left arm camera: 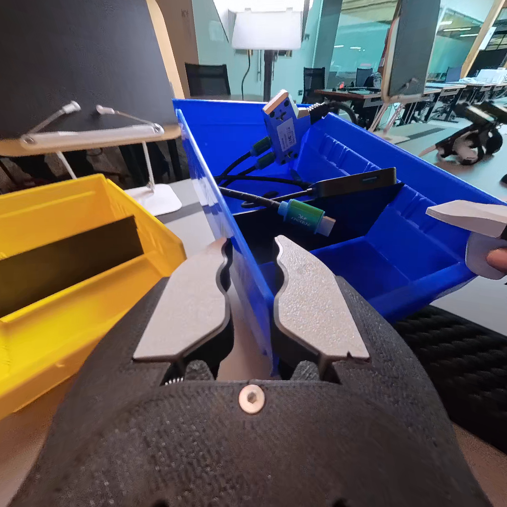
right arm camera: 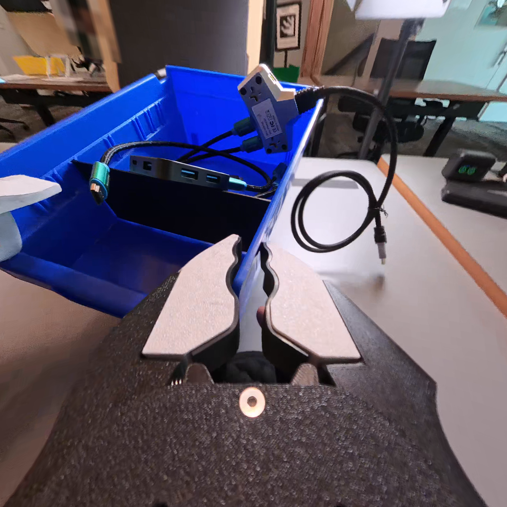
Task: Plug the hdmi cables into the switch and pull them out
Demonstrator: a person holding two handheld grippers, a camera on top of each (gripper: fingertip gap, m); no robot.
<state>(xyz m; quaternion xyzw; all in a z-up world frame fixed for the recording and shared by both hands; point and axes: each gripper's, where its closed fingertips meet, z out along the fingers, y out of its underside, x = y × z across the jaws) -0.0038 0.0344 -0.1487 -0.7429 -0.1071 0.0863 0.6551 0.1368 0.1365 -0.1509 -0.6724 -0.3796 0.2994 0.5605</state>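
Here I have both tools clamped on the blue bin (left arm camera: 389, 277). In the left wrist view the left tool (left arm camera: 251, 242) straddles one long side wall, which runs up between the fingers, and the jaws are closed against it. In the right wrist view the right tool (right arm camera: 251, 244) pinches the opposite wall the same way.

The switch (left arm camera: 282, 129), a small blue-grey box, sits well ahead of both tools, above centre in each frame, propped at the far rim of the bin. Two green-ended cables (left arm camera: 260, 152) are plugged into its lower side. A third cable's green plug (left arm camera: 301, 216) lies loose over the black divider (left arm camera: 356, 208) mid-bin, just beyond the left tool's tips. A dark hub (right arm camera: 178, 171) rests across that divider too.

In the right wrist view a black cable (right arm camera: 381, 175) leaves the switch, hangs over the bin's rim and coils above the pale counter (right arm camera: 411, 329). A yellow bin (left arm camera: 68, 260) fills the left of the left wrist view.
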